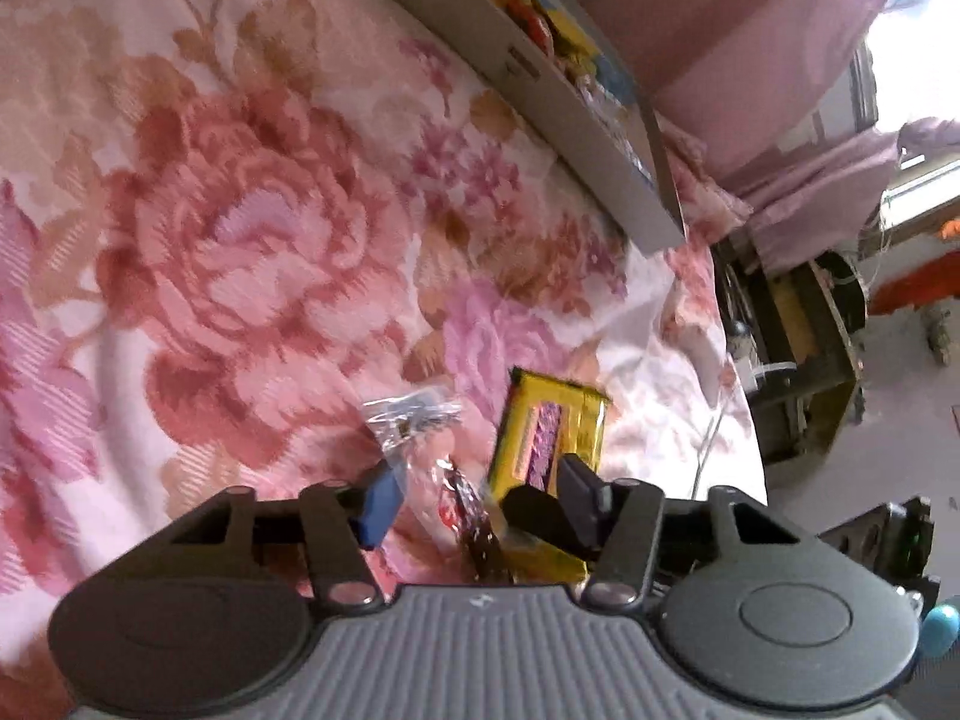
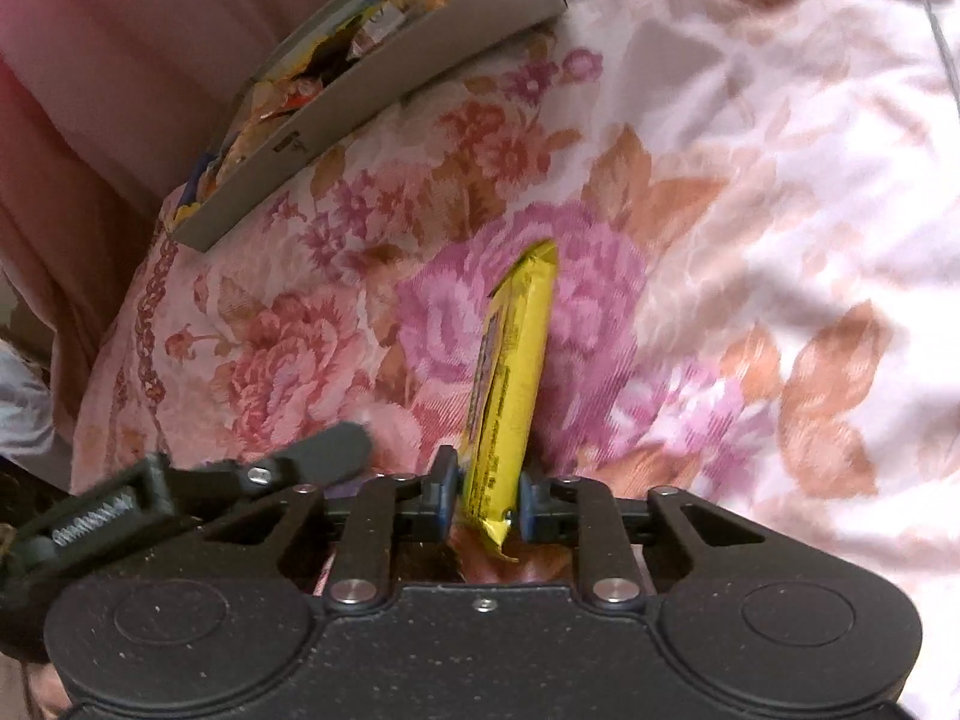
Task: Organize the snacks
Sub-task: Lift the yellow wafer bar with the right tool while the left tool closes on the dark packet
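A yellow snack packet (image 2: 510,372) stands on edge above the floral bedspread (image 2: 750,192), with my right gripper (image 2: 486,498) shut on its lower end. The left wrist view shows the same yellow packet (image 1: 543,420) just right of centre. My left gripper (image 1: 474,498) is open and low over the bedspread, and one of its fingers (image 2: 327,450) shows beside the right gripper. A red-and-brown wrapped candy (image 1: 467,507) lies between the left fingers. A clear plastic packet (image 1: 414,414) lies just beyond them. A grey cardboard box (image 1: 540,84) (image 2: 366,90) of colourful snacks sits further back.
A pink cushion or fabric (image 2: 120,60) rises behind the box. In the left wrist view the bed's edge (image 1: 726,360) drops off to the right, with dark furniture (image 1: 798,330) and floor beyond it. Bare bedspread (image 1: 210,210) spreads out to the left.
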